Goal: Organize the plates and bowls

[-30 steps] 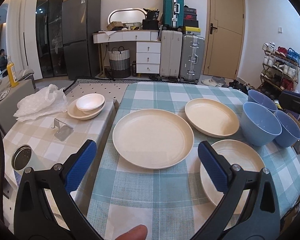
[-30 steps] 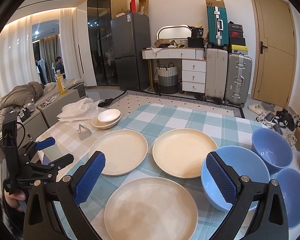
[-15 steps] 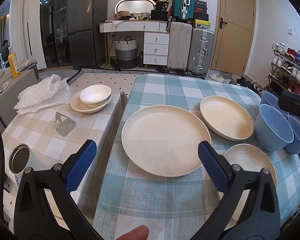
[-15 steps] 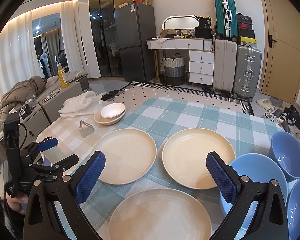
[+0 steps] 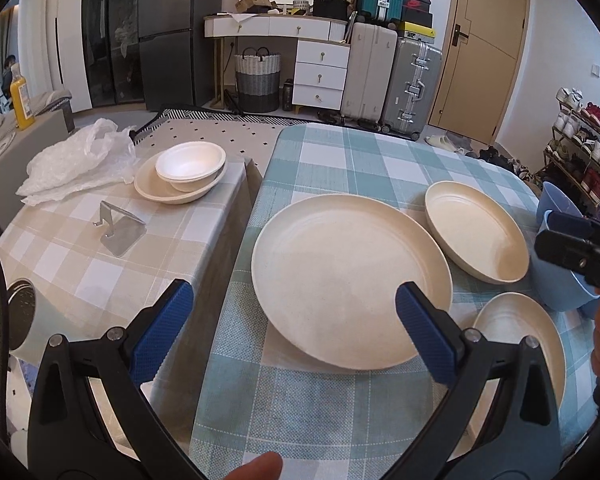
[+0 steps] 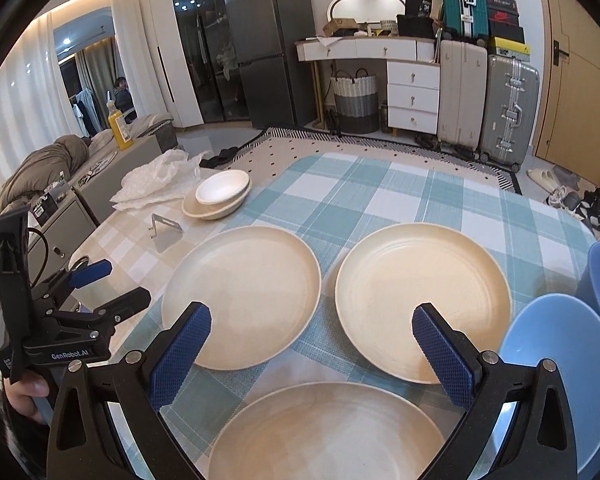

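1. Three cream plates on the teal check tablecloth [image 6: 400, 184], none stacked yet: large plate [image 5: 352, 284] dead ahead of our left gripper [image 5: 294, 332], deep plate [image 6: 422, 300] ahead of our right gripper [image 6: 310, 354], near plate [image 6: 332, 432] right under the right one's fingers.
2. Both tools gape wide, nothing between the pads. Left gripper shows in the right view too, off to its left, jaws apart.
3. Blue bowls [image 6: 560, 364] sit to the right of the right gripper, two visible there, bunched together and touching or nearly so; we can't tell the full count now.
4. Change over the last second: both cameras have closed in. Large plate fills more of the left view, and its near rim now sits between the left fingertips. The bowls have slid toward the right view's edge. No dish has moved.
5. Read: we're in approach, zero progress on stacking. Large plate looks like the first pick for the left.
6. Off task: white bowl nested in a cream dish [image 5: 180, 178] on the beige side table, far left of both tools, beside a plastic bag [image 5: 76, 160] and a metal stand [image 5: 118, 228].
7. Risk: low rim, shallow bite, so the plate may tip once lifted.
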{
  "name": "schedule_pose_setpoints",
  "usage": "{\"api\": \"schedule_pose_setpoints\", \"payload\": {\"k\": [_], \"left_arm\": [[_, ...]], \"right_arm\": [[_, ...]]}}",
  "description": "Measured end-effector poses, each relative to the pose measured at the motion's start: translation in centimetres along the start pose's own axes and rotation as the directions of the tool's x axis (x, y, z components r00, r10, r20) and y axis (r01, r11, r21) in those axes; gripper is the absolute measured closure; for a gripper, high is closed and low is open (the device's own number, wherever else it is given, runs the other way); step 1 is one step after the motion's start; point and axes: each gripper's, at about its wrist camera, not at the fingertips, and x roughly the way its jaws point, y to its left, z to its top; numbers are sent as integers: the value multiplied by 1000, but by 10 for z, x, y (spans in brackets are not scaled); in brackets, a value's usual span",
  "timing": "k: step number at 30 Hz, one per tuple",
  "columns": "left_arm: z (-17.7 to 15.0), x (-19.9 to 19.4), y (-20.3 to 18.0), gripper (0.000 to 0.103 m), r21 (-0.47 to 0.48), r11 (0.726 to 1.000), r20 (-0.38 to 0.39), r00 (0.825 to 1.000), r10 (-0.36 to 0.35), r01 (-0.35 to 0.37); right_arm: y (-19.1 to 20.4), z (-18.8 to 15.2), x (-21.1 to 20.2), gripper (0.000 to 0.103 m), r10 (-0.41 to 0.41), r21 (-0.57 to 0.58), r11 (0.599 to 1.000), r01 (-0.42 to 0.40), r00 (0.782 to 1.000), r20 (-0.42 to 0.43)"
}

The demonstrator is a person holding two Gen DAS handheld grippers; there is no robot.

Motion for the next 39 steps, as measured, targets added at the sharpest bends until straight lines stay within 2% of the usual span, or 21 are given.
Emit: {"api": "schedule_pose_setpoints", "payload": {"k": [10, 12, 13, 14, 24, 29, 34, 36, 39], "left_arm": [[-4, 39, 5, 9, 5, 1000, -78, 997, -2, 3], [-6, 45, 6, 11, 4, 1000, -85, 996, -1, 1], [-6, 47, 6, 11, 2, 1000, -88, 996, -5, 5], [-7, 50, 7, 12, -2, 1000, -91, 996, -9, 9], [-14, 74, 8, 17, -3, 1000, -144, 990, -2, 2], [-16, 82, 10, 19, -15, 1000, -162, 987, 0, -2], [-16, 92, 13, 34, -29, 1000, -182, 983, -6, 1], [-17, 96, 13, 45, -32, 999, -197, 980, -7, 1], [-19, 99, 13, 56, -38, 999, -207, 978, -19, 11]], "right_arm": [[2, -9, 56, 1, 41, -1, 999, -41, 995, -93], [3, -12, 63, 7, 61, 2, 998, -61, 992, -112], [3, -13, 65, 15, 75, 6, 997, -74, 990, -123], [4, -14, 71, 19, 84, 10, 996, -83, 987, -138], [8, -22, 105, 19, 120, 32, 993, -115, 968, -222], [9, -23, 116, 27, 121, 41, 993, -114, 961, -248], [7, -24, 127, 38, 127, 64, 991, -114, 954, -273], [7, -24, 129, 41, 133, 72, 990, -118, 953, -274], [7, -24, 131, 44, 137, 75, 990, -121, 952, -273]]}}
